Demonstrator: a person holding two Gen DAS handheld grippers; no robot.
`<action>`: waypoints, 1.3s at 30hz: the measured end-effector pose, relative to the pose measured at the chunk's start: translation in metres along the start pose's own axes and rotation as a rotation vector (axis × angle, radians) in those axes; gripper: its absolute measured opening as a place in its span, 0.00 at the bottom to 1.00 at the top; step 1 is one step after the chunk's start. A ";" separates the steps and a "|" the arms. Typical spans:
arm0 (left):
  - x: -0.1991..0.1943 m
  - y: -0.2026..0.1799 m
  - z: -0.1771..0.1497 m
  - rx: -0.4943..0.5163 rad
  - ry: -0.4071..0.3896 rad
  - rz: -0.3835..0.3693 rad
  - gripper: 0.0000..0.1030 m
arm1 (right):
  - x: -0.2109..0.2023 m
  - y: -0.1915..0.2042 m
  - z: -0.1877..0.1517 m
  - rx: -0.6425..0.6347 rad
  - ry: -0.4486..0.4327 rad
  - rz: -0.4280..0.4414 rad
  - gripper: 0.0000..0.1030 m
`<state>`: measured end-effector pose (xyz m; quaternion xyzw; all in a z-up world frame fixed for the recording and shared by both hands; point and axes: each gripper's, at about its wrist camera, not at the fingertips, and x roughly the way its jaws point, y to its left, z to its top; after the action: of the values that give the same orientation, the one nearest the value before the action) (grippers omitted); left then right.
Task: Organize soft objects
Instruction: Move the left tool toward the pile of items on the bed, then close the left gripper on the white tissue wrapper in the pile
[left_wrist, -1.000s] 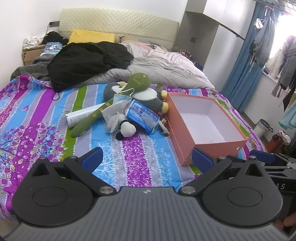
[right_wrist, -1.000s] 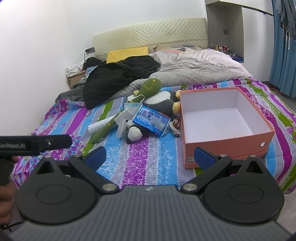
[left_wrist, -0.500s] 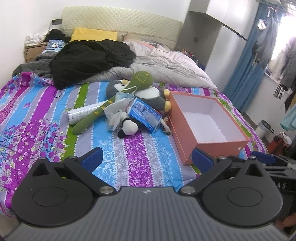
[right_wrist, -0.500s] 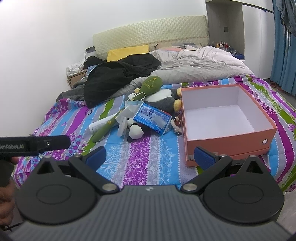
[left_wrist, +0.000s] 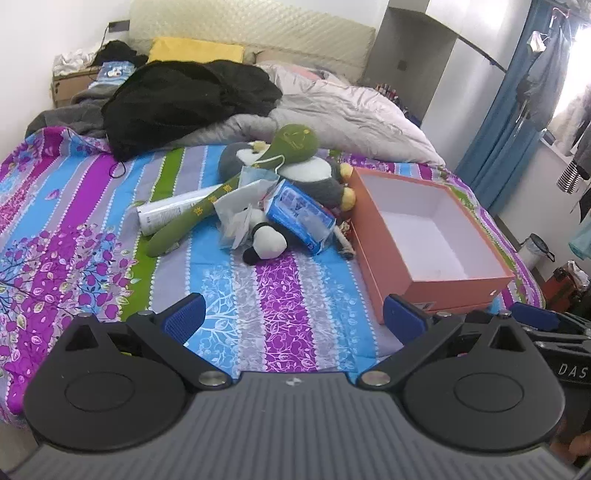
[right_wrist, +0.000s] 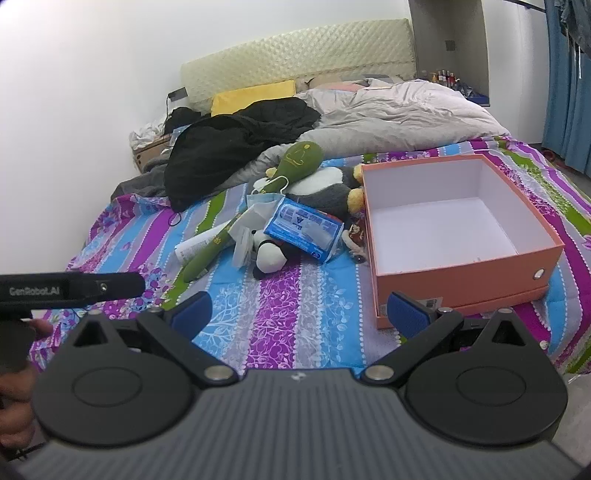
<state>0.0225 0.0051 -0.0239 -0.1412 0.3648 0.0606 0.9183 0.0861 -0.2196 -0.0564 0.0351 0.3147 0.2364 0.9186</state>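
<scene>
A pile of soft things lies mid-bed: a long green plush (left_wrist: 236, 188) (right_wrist: 258, 206), a grey-and-white penguin plush (left_wrist: 314, 177) (right_wrist: 325, 188), a small panda plush (left_wrist: 267, 243) (right_wrist: 271, 254), a blue tissue pack (left_wrist: 301, 218) (right_wrist: 304, 227), a face mask (left_wrist: 255, 177) and a white tube (left_wrist: 168, 214). An open, empty orange box (left_wrist: 384, 258) (right_wrist: 461, 277) stands right of the pile. My left gripper (left_wrist: 291, 319) and right gripper (right_wrist: 299, 315) are open and empty, over the bed's near edge, short of the pile.
A black garment (left_wrist: 184, 99) and a grey quilt (left_wrist: 351, 118) lie heaped at the bed's far end by a yellow pillow (left_wrist: 195, 50). The striped floral bedsheet (left_wrist: 74, 229) covers the bed. Blue curtains (left_wrist: 506, 129) hang at right. The left gripper's body (right_wrist: 70, 288) shows in the right wrist view.
Both grippers have moved a little forward toward the pile and box, which now look slightly larger. Both stay open and nothing on the bed has moved.
</scene>
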 end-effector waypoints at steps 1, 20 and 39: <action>0.005 0.001 0.001 0.001 0.005 -0.004 1.00 | 0.004 -0.001 0.000 0.001 0.006 -0.006 1.00; 0.107 0.033 0.027 0.022 0.071 0.000 0.99 | 0.090 -0.011 0.013 0.063 0.105 -0.005 0.80; 0.229 0.086 0.051 0.002 0.133 0.018 0.90 | 0.219 0.004 0.036 0.013 0.147 0.013 0.74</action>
<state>0.2037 0.1044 -0.1650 -0.1405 0.4261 0.0591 0.8917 0.2568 -0.1127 -0.1501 0.0256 0.3825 0.2423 0.8913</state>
